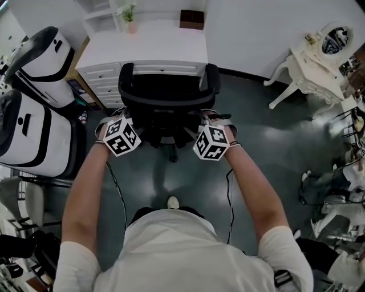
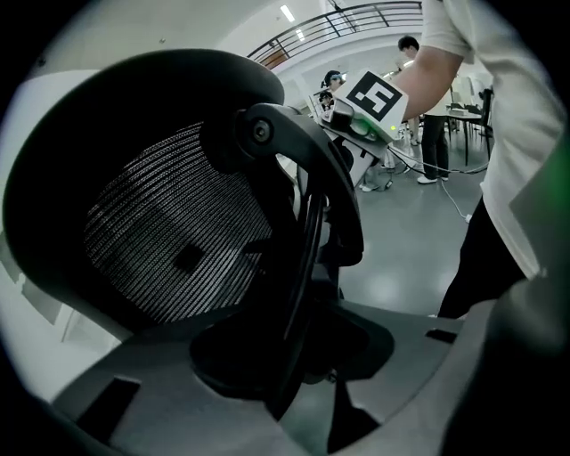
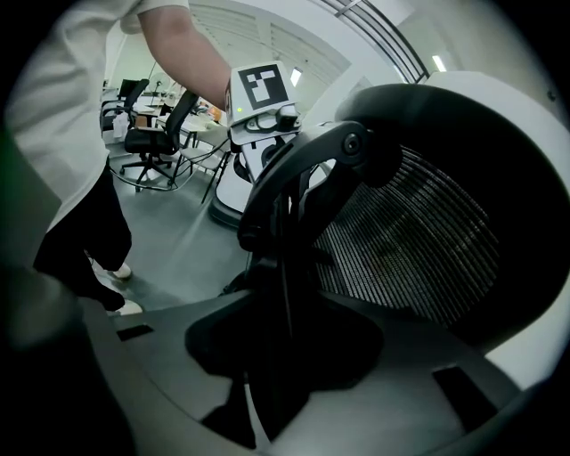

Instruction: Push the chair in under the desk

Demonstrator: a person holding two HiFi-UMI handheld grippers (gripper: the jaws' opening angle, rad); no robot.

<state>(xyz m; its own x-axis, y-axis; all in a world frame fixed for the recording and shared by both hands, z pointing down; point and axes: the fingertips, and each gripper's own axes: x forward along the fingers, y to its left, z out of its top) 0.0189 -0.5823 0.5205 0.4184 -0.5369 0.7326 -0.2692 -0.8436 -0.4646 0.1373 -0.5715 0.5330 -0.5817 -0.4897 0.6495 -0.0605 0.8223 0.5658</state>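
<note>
chair (image 1: 168,94): black, fine mesh back
desk (image 1: 148,45): white
floor (image 1: 256,131): dark grey-green
shirt (image 1: 182,251): white
marker cubes (image 1: 121,136): black-and-white squares

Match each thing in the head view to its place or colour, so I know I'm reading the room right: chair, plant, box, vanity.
Things:
1. chair
2. plant
3. box
4. vanity

Places:
A. white, far right of the room by the wall
B. back left of the desk
C. black, on the floor at the desk's front
D. brown, back right of the desk

Pairs: 1-C, 2-B, 3-D, 4-A
</note>
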